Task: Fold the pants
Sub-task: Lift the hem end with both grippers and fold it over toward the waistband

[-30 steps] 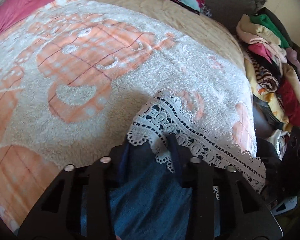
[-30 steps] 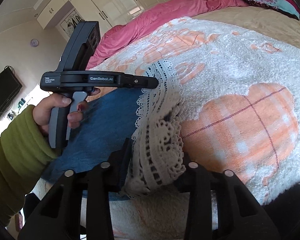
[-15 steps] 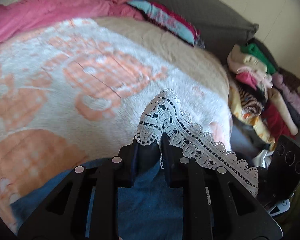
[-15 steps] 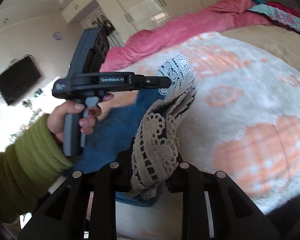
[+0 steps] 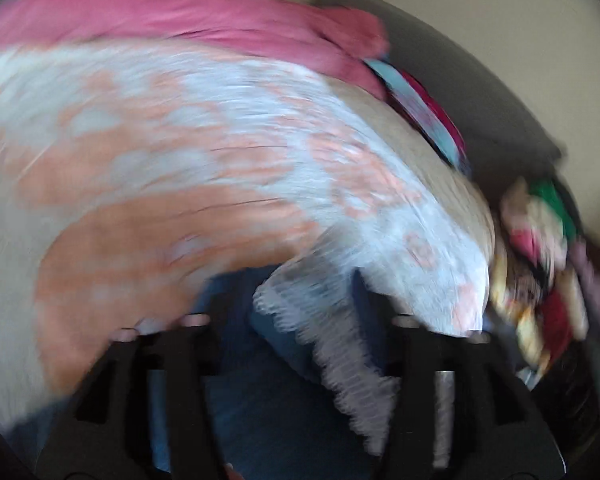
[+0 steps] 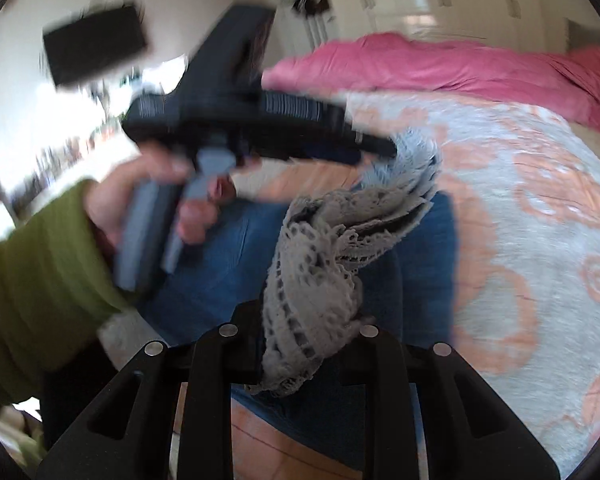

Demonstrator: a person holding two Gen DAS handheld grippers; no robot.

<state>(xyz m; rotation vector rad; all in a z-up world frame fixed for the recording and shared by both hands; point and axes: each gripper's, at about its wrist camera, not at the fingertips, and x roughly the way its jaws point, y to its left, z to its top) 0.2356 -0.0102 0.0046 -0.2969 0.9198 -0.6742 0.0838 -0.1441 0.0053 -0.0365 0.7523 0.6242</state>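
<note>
**Blue pants with lace hem: fold in progress**

Pants (image 6: 236,264): on the bed (image 6: 540,216), hem end raised above it, nearer the pink quilt (image 6: 440,64) than half a second ago.
Left gripper (image 5: 300,312): pinching before, jaws now opening; lace hem (image 5: 324,320) loose between them.
Right gripper (image 6: 300,344): pinching lace.
Judgement: fold half released.

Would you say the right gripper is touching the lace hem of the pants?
Touching: the right wrist view shows the lace hem bunched between the right gripper, whose fingers press against it.
</note>
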